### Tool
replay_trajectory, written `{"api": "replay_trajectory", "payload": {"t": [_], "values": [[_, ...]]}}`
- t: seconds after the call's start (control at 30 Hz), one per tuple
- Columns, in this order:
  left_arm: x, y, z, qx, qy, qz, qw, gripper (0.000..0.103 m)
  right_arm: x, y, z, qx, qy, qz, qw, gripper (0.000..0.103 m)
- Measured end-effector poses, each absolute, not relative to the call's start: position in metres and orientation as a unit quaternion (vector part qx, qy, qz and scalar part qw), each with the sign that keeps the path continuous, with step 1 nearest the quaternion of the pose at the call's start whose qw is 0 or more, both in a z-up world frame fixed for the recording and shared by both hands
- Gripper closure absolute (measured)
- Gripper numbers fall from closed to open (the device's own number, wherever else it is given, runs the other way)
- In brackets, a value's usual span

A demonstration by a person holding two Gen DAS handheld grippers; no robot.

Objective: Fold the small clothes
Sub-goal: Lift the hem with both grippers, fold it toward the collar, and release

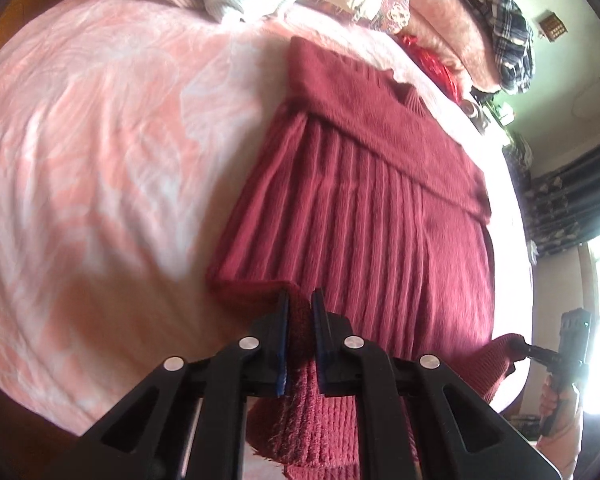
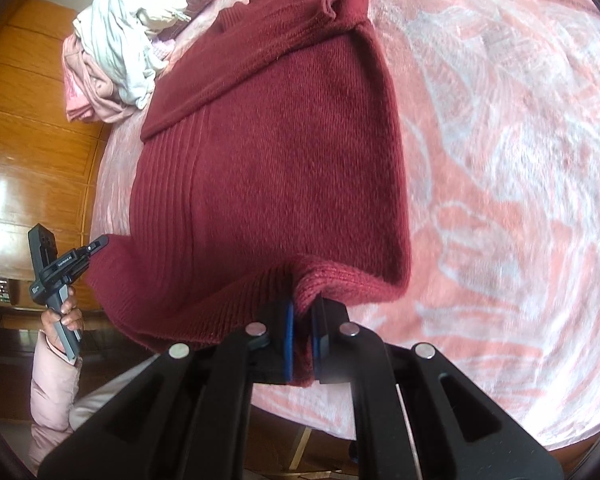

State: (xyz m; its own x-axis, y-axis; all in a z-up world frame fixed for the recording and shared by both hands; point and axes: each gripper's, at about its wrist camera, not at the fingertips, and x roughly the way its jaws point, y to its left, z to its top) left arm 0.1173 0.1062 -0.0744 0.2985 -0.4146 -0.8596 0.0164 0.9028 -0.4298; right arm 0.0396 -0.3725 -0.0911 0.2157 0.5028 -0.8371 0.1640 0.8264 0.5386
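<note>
A dark red knitted sweater (image 1: 380,200) lies on a pink patterned blanket (image 1: 80,160), its sleeves folded across the chest. My left gripper (image 1: 300,312) is shut on the sweater's hem at one bottom corner. My right gripper (image 2: 302,312) is shut on the hem at the other bottom corner of the sweater (image 2: 260,140). Both hold the hem lifted off the blanket. The right gripper also shows in the left wrist view (image 1: 520,348), and the left gripper shows in the right wrist view (image 2: 100,242).
A pile of light clothes (image 2: 116,40) lies at the far side of the bed. Pillows and a plaid cloth (image 1: 500,20) sit near the head. A wooden wardrobe (image 2: 28,120) stands beside the bed. The blanket (image 2: 500,160) spreads wide to the right.
</note>
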Motion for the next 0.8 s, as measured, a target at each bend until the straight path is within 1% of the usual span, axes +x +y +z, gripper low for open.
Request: {"api": "replay_trajectory", "payload": {"t": [0.13, 0.3, 0.43, 0.47, 0.5, 0.53, 0.57, 0.67, 0.73, 0.77, 0.8], "values": [[0.143, 0.101, -0.068, -0.172, 0.559, -0.125, 0.801, 0.097, 0.066, -0.381, -0.092, 0.292, 0.606, 0.097, 0.733, 0.098], [0.175, 0.096, -0.067, -0.156, 0.547, -0.11, 0.815, 0.097, 0.103, -0.392, -0.103, 0.31, 0.604, 0.074, 0.731, 0.098], [0.182, 0.091, -0.068, -0.134, 0.562, -0.166, 0.799, 0.096, 0.114, -0.392, -0.115, 0.305, 0.619, 0.075, 0.72, 0.098], [0.179, 0.091, -0.067, -0.129, 0.565, -0.174, 0.796, 0.084, 0.113, -0.39, -0.116, 0.302, 0.621, 0.077, 0.719, 0.098], [0.174, 0.093, -0.066, -0.132, 0.57, -0.189, 0.789, 0.075, 0.112, -0.388, -0.116, 0.294, 0.623, 0.081, 0.72, 0.097], [0.169, 0.096, -0.066, -0.146, 0.572, -0.202, 0.781, 0.055, 0.111, -0.387, -0.116, 0.289, 0.625, 0.082, 0.721, 0.097], [0.164, 0.098, -0.066, -0.159, 0.572, -0.212, 0.777, 0.047, 0.109, -0.388, -0.116, 0.29, 0.624, 0.083, 0.72, 0.097], [0.158, 0.093, -0.069, -0.154, 0.582, -0.21, 0.77, 0.04, 0.106, -0.391, -0.119, 0.305, 0.625, 0.079, 0.714, 0.097], [0.161, 0.08, -0.071, -0.127, 0.587, -0.211, 0.771, 0.037, 0.106, -0.389, -0.116, 0.304, 0.624, 0.078, 0.715, 0.097], [0.162, 0.076, -0.072, -0.116, 0.588, -0.214, 0.771, 0.033, 0.107, -0.387, -0.115, 0.302, 0.624, 0.079, 0.716, 0.097], [0.165, 0.067, -0.073, -0.094, 0.589, -0.216, 0.773, 0.032, 0.108, -0.385, -0.114, 0.299, 0.623, 0.08, 0.718, 0.097]]}}
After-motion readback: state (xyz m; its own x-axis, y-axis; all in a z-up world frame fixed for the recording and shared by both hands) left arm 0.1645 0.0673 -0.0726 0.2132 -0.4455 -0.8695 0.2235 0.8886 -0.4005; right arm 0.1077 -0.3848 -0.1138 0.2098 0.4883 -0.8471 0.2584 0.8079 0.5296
